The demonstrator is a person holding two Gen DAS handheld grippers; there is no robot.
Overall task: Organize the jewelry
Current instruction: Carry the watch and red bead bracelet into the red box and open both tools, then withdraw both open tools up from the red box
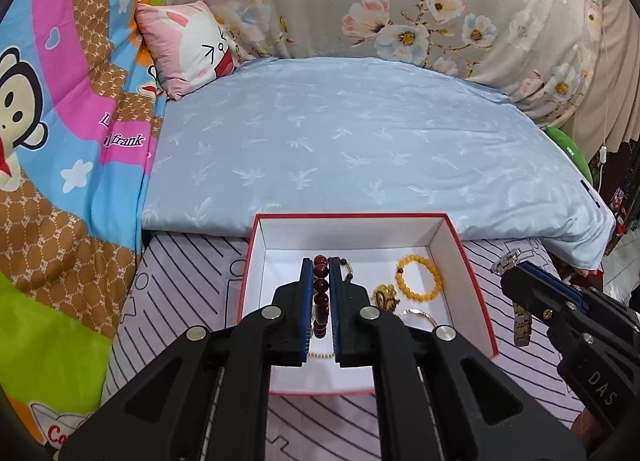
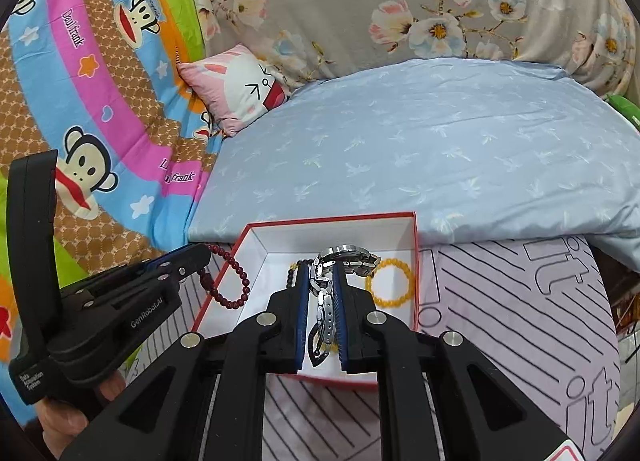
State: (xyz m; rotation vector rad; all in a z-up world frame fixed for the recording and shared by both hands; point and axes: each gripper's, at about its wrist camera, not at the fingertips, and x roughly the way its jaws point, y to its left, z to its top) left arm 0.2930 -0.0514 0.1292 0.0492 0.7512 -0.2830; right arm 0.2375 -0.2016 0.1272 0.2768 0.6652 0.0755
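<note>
The left gripper (image 1: 320, 281) is pinching a dark red bead bracelet (image 1: 321, 293), its strand running lengthwise between the pressed jaws, pointing away from the camera, and hanging over the open box (image 1: 476, 293). The right gripper (image 2: 322, 289) is clamping a silver metal watch (image 2: 344, 257); its band is lying along the jaws with the round face sticking out past the tips toward the far wall of the box. Seen from the side, the left gripper's body is showing "GenRobot.AI" and "Data Acquisition System", the right one "DAS". The red box with a white inside is sitting on a striped sheet (image 2: 500, 321) printed with large outlined letters. Inside it one yellow bead bracelet (image 1: 417, 277) is lying flat, beside one gold piece (image 1: 386, 295), one thin ring-shaped bangle (image 1: 418, 315) and a fine pale bead chain (image 1: 320, 355). Beyond are lying a pale blue quilt (image 1: 360, 133), one pink rabbit pillow (image 1: 188, 45) and a monkey blanket (image 1: 60, 101) reading "frank"
</note>
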